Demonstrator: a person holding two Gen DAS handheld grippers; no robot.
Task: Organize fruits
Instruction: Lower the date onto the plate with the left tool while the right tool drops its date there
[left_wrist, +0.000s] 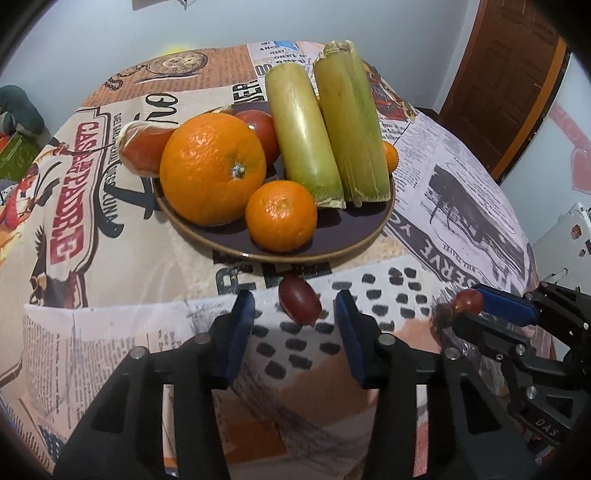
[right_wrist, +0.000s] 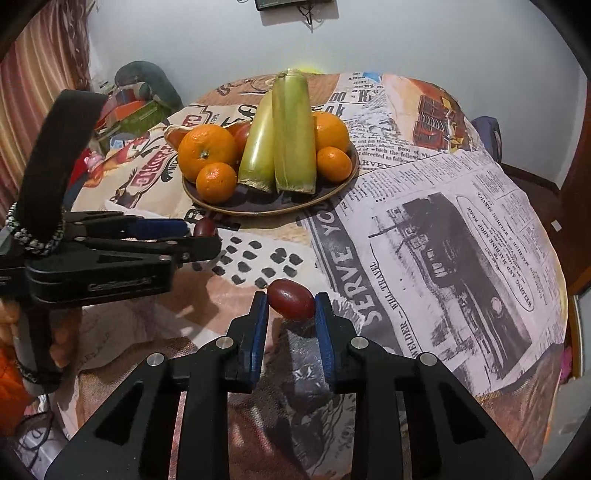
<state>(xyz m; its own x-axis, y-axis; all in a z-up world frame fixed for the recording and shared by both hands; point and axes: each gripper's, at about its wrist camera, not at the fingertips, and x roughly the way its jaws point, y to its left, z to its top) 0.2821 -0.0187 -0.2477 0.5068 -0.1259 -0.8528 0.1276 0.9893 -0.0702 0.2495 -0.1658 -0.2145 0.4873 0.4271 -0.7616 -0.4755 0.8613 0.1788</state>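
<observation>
Fruit plate (left_wrist: 373, 236) at table centre, already loaded: large orange (left_wrist: 212, 168), mandarin (left_wrist: 280, 216), two green stalk sections (left_wrist: 332, 133) laid side by side, a tomato (left_wrist: 260, 129) behind, further mandarins (right_wrist: 332, 147) on the far side; a wrapped fruit (left_wrist: 142, 149) overhanging the rim. Two red grapes not yet on the plate.

Left gripper (left_wrist: 295, 314) poised over the first grape (left_wrist: 299, 304), which lies on the patterned tablecloth (left_wrist: 461, 206) just short of the plate's near rim; jaws at a narrow setting, straddling the grape with a visible gap on each side, pads not in contact.

Right gripper (right_wrist: 291, 314) clamped on the second grape (right_wrist: 291, 298), pinched at the tips of the blue pads (right_wrist: 258, 332), held above the cloth, apart from the plate.

Judged state: bulk of sorting complete; remaining, transfer of the held grape to the plate, then pickup and placement of the loose one.
</observation>
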